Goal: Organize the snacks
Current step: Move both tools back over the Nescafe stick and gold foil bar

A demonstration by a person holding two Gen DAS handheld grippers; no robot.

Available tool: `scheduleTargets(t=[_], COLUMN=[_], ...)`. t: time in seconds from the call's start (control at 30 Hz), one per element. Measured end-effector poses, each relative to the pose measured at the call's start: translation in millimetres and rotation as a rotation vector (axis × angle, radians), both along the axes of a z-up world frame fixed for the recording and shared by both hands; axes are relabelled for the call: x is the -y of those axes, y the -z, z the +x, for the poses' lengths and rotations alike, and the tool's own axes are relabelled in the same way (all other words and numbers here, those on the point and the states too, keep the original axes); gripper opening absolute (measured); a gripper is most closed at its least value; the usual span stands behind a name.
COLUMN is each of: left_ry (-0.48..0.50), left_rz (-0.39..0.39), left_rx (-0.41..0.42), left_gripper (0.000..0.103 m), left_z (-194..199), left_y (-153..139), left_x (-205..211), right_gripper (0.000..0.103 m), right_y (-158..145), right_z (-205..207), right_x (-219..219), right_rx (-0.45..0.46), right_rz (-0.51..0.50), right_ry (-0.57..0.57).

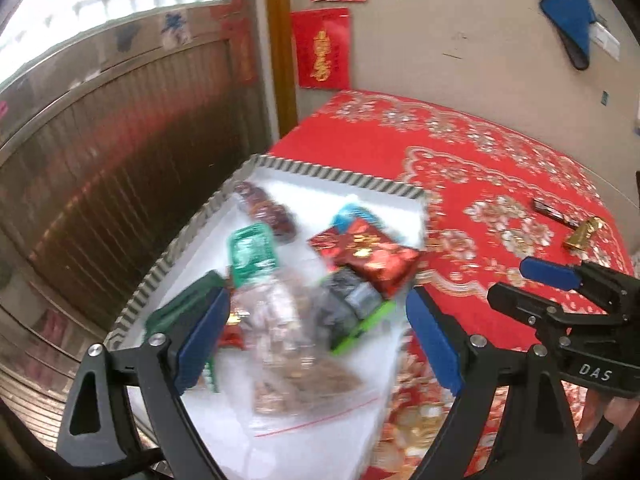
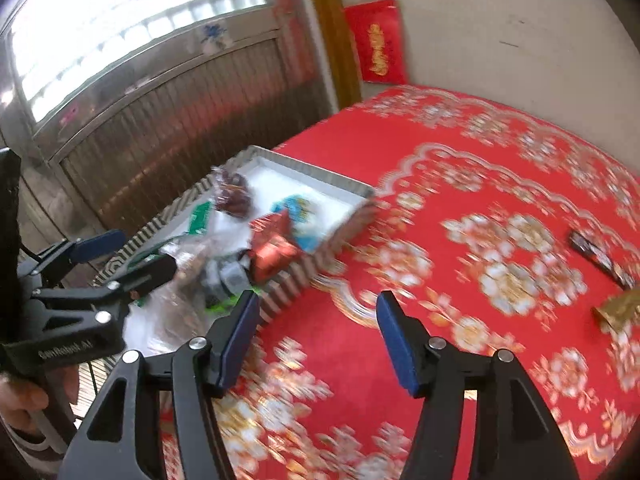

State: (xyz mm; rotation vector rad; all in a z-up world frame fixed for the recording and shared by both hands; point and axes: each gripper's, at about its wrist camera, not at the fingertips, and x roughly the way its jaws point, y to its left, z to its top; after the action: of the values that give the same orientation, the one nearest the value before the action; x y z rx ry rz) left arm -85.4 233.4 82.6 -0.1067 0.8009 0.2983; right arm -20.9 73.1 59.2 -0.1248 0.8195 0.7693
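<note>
A striped-rim tray [image 1: 320,170] with a white floor holds several snacks: a clear zip bag of nuts [image 1: 296,344], a red foil packet [image 1: 368,256], a green packet [image 1: 252,252], a bag of dark red dates [image 1: 268,212] and a black-and-green pack [image 1: 352,308]. My left gripper [image 1: 318,296] hangs open above the zip bag, its blue pads apart from it. My right gripper [image 2: 320,304] stands open over the red cloth just right of the tray [image 2: 316,256], with nothing between its fingers. A dark bar [image 2: 600,258] and a gold packet [image 2: 620,308] lie loose at the far right.
A red floral cloth [image 2: 460,184] covers the table. The tray sits at its left edge, beside a brown slatted wall panel [image 1: 120,184]. Red paper decorations [image 1: 322,48] hang on the back wall. A hand [image 2: 20,400] holds the left gripper's handle.
</note>
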Motion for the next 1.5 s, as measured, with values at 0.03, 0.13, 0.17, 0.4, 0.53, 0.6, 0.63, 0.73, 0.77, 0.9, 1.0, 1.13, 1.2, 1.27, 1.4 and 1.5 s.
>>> scheduleTargets(t=[0.03,0.13,0.17,0.4,0.53,0.6,0.63,0.73,0.77,0.9,1.0,1.13,1.2,1.27,1.4,1.5], left_ry=[0.012,0.049,0.063,0.149,0.196,0.221,0.232,0.276,0.291,0.377,0.476,0.659,0.732,0.789,0.885,0.962], left_rz=[-0.002,-0.001,0.000,-0.007,-0.024,-0.043,-0.046,-0.047,-0.047,-0.033,-0.033,-0.006,0.034,0.059,0.127,0.133], left_rx=[0.000,-0.005,-0.008,-0.031,-0.044,-0.055,-0.059,-0.070,-0.070,-0.079,-0.088,-0.103,-0.116,-0.131,-0.143,-0.175], left_gripper=[0.090,0.090,0.090,0.090,0.090,0.090,0.090,0.090,0.090,0.090,0.090,0.090,0.090,0.090,0.090,0.090], left_z=[2.3,10.3,13.3,33.1,46.3,53.5,56.8,69.6,73.7,96.0,118.1,153.9,173.7,192.6,231.3,255.5], left_y=[-0.1,0.3,0.9,6.4,9.7,11.7,12.4,13.5,13.0,11.6,10.0,11.3,13.8,16.7,25.4,36.4], left_x=[6.2,26.3,33.9,82.6,108.5,122.1,128.6,152.5,159.0,187.8,208.5,236.0,248.1,256.1,267.8,275.1], right_gripper=[0.061,0.061,0.061,0.063,0.064,0.064,0.064,0.064,0.064,0.065,0.065,0.065,0.065,0.066,0.066,0.066], right_y=[2.2,4.8,5.9,9.0,12.8,15.0,16.2,19.5,20.0,21.0,20.2,20.2,21.9,24.2,28.3,28.9], right_z=[1.8,5.2,6.0,13.2,17.2,20.3,22.1,26.8,28.3,36.4,44.8,55.8,61.3,67.2,81.5,90.2], right_x=[10.6,35.0,47.2,109.9,155.9,174.8,185.9,216.3,226.2,251.1,260.5,269.5,271.3,273.6,276.4,279.1], right_rx=[-0.005,-0.014,-0.016,-0.017,-0.025,-0.035,-0.041,-0.053,-0.055,-0.063,-0.066,-0.070,-0.076,-0.084,-0.095,-0.097], right_rz=[-0.005,-0.008,-0.010,-0.029,-0.056,-0.059,-0.058,-0.065,-0.063,-0.062,-0.053,-0.047,-0.046,-0.044,-0.053,-0.069], right_ry=[0.022,0.061,0.081,0.190,0.265,0.298,0.317,0.370,0.387,0.426,0.435,0.441,0.440,0.441,0.441,0.446])
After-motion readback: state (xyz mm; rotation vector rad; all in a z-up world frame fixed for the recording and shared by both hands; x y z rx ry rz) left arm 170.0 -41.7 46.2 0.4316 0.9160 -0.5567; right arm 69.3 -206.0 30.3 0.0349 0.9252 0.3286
